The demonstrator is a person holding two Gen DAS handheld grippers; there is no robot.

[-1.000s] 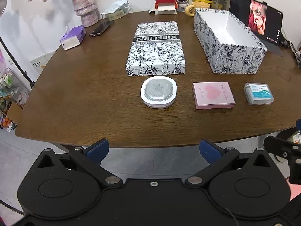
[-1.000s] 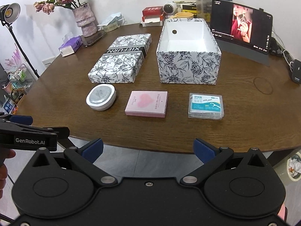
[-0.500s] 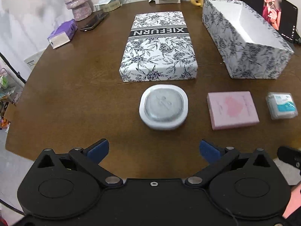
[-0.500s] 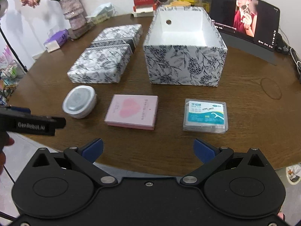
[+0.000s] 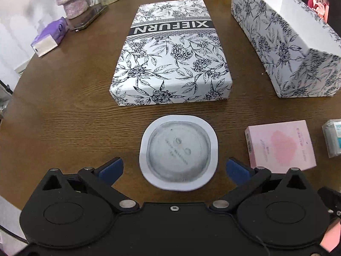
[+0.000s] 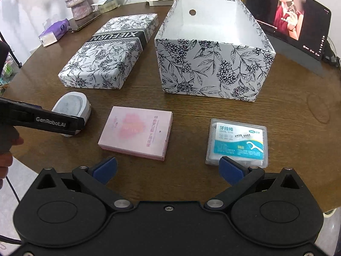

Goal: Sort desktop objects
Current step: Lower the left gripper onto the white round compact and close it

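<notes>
Dark wood counter [image 5: 64, 117], cluttered at the back. Left tool [image 5: 174, 167] is spread wide around the white rounded case [image 5: 178, 155], right tool [image 6: 168, 168] released, empty, near the pink box [image 6: 136, 132]. I'd center the pads on the case's sides before clenching; open floral box [image 6: 213, 49] waits behind.

On the table [image 6: 191, 106], the open box [image 6: 213, 64] stands at twelve o'clock, its lid [image 6: 110, 53] lying flat at ten, and nearer lies a row: round case [image 6: 72, 106] at nine, flat card box [image 6: 136, 132] centre, floss pack [image 6: 236, 140] at three.
</notes>
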